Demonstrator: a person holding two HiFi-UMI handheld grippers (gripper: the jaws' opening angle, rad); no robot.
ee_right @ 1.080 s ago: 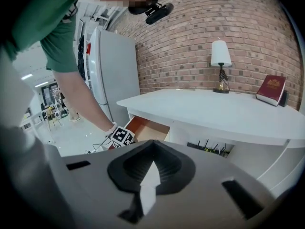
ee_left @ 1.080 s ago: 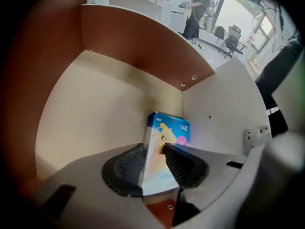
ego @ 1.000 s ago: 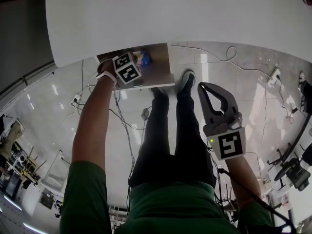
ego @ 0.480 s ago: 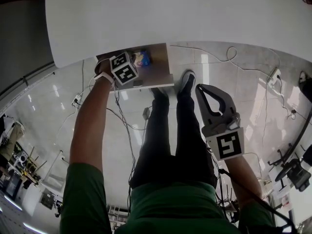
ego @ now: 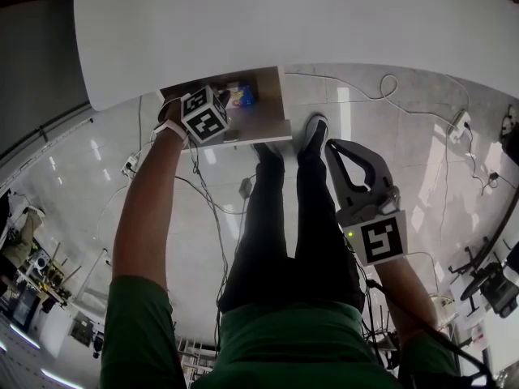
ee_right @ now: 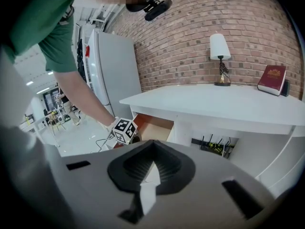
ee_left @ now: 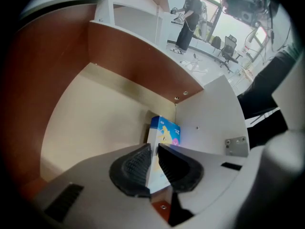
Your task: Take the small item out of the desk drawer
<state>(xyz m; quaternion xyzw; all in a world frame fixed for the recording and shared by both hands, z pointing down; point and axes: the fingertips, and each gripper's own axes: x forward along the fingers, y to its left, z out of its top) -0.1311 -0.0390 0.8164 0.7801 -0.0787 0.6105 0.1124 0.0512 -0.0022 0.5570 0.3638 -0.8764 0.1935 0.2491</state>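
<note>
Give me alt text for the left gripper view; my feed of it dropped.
The left gripper has just been closing its jaws, which now clamp a small blue box standing in a corner of the open drawer. The drawer has a pale floor and reddish-brown walls.

Lab workspace, floor cables (ego: 388, 78), office chairs (ego: 490, 285), brick wall (ee_right: 190, 32)

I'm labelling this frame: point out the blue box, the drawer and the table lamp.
blue box (ee_left: 167, 130), left gripper view, its printed face.
drawer (ee_left: 95, 123), left gripper view, its bare floor.
table lamp (ee_right: 219, 49), right gripper view, its white shade.
</note>
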